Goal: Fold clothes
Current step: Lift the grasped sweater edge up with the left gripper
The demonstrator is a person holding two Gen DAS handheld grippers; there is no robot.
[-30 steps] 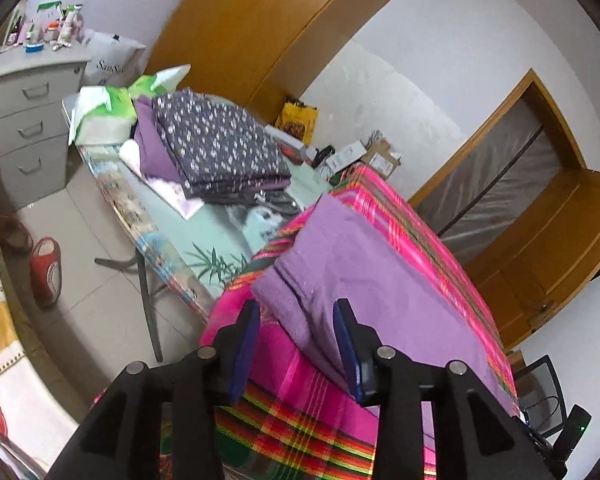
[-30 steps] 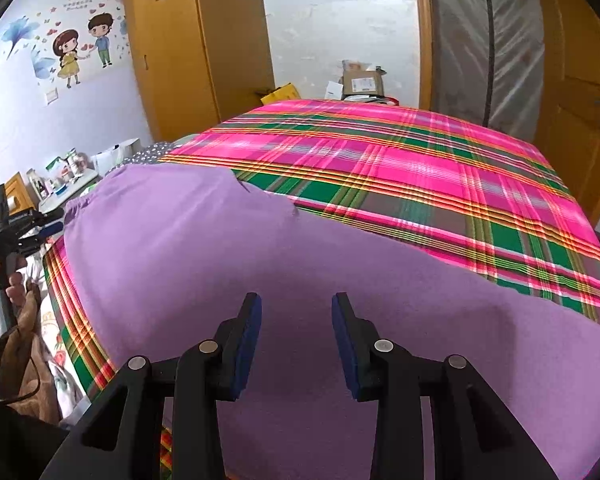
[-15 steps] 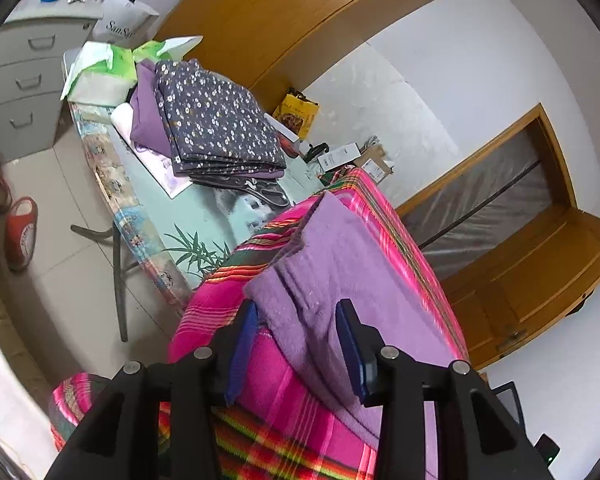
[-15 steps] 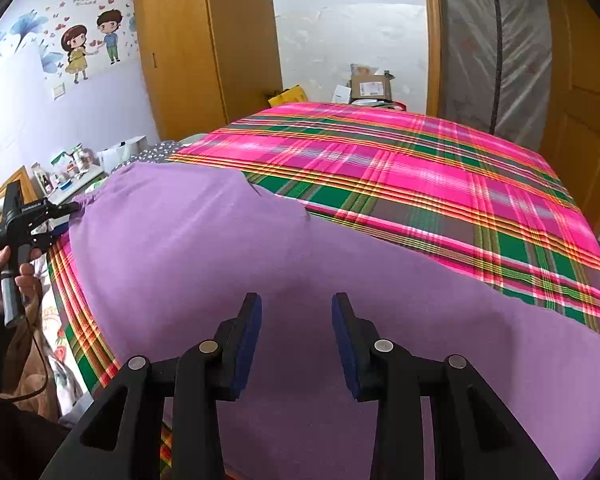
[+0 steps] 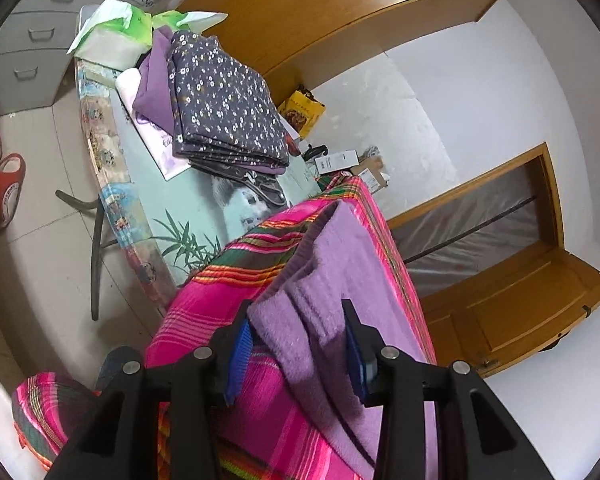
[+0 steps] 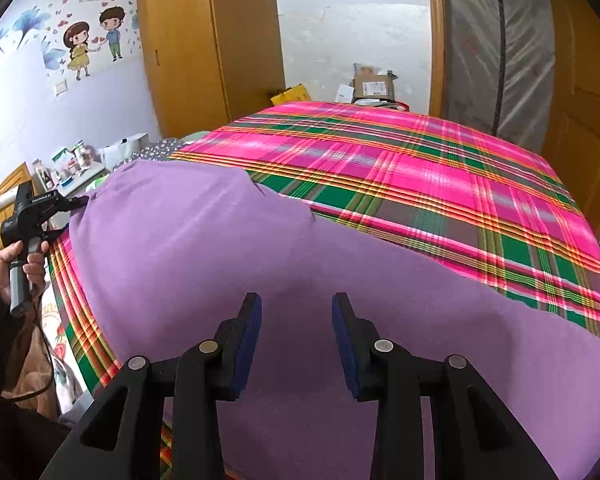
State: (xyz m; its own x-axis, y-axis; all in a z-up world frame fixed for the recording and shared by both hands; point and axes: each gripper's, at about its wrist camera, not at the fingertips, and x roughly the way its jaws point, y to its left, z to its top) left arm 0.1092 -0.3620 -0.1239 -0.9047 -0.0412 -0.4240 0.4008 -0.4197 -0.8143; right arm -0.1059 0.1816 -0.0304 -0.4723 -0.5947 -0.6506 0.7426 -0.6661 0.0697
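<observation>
A purple fleece garment [image 6: 200, 248] lies spread across a bed covered in a pink and green plaid sheet [image 6: 420, 168]. My right gripper [image 6: 296, 300] hovers just over the garment's near part, open with nothing between its pads. In the left wrist view my left gripper [image 5: 296, 307] is at the bed's corner. Its jaws stand wide around the garment's corner [image 5: 300, 320], and the cloth lies between the blue pads without being pinched. The right wrist view shows the left gripper [image 6: 80, 200] at the garment's far left end, held by a hand [image 6: 16, 256].
Beside the bed stands a folding table [image 5: 156, 184] with a stack of folded clothes [image 5: 224, 100]. Grey drawers [image 5: 32, 32] and a red slipper [image 5: 4, 184] are on the floor side. A wardrobe [image 6: 204, 48] and a wrapped mattress [image 6: 496, 40] stand behind the bed.
My left gripper has sunk and rolled, closing in on the garment's corner, which now sits between its jaws. The right gripper has kept still.
</observation>
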